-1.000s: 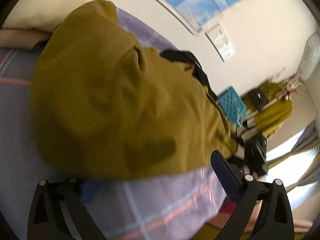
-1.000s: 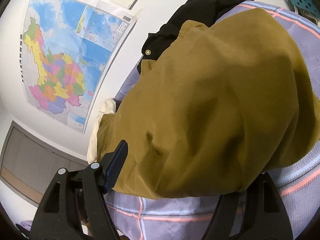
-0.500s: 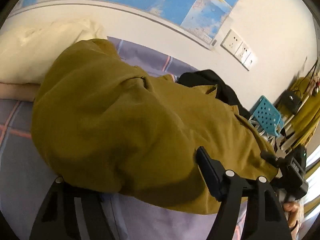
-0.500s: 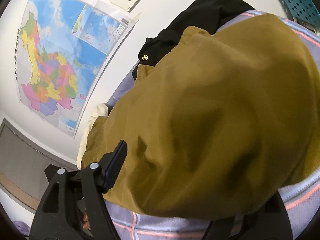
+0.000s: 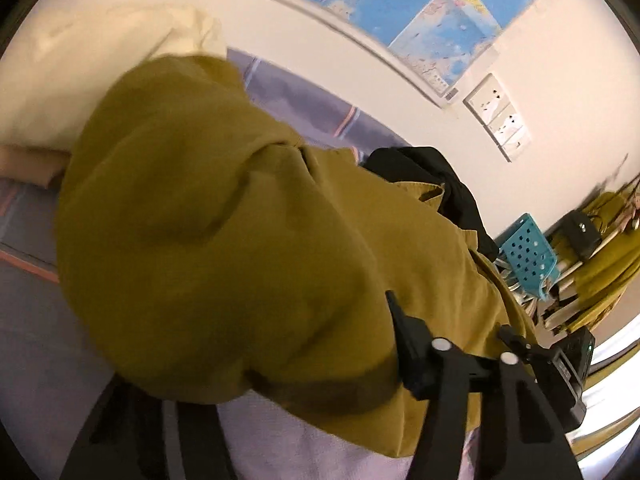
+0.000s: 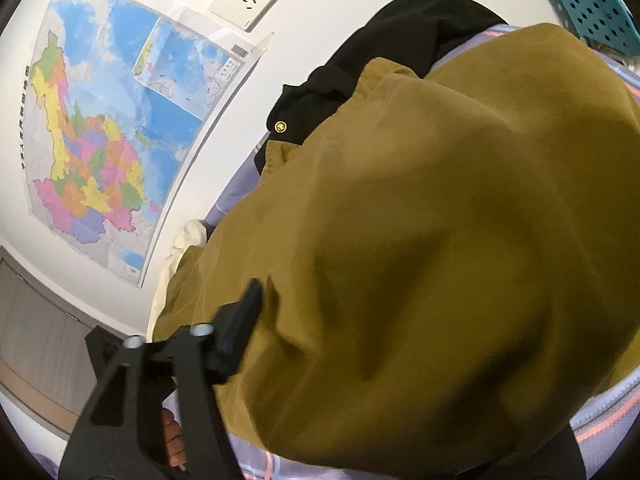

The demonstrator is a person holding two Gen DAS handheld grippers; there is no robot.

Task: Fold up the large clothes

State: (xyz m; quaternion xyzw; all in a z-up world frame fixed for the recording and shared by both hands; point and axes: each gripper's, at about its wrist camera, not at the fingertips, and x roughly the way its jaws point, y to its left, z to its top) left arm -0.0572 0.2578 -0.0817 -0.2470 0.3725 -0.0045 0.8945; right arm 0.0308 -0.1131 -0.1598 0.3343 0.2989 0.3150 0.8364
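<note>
Closing on the near hem of the mustard garment [image 5: 224,240] — bunched on the bed [image 5: 48,360] by its front edge — left claw [image 5: 264,368] and right claw [image 6: 400,360] are grasping cloth; folding has barely begun.

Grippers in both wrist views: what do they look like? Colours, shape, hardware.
The left gripper and the right gripper look alike: matte black plastic, with angular finger arms cut by triangular openings. Each visible arm carries two round silver fasteners near the top. The fingers end in dark ribbed pads with a bluish tint. No cables, labels or sleeves are visible.
</note>
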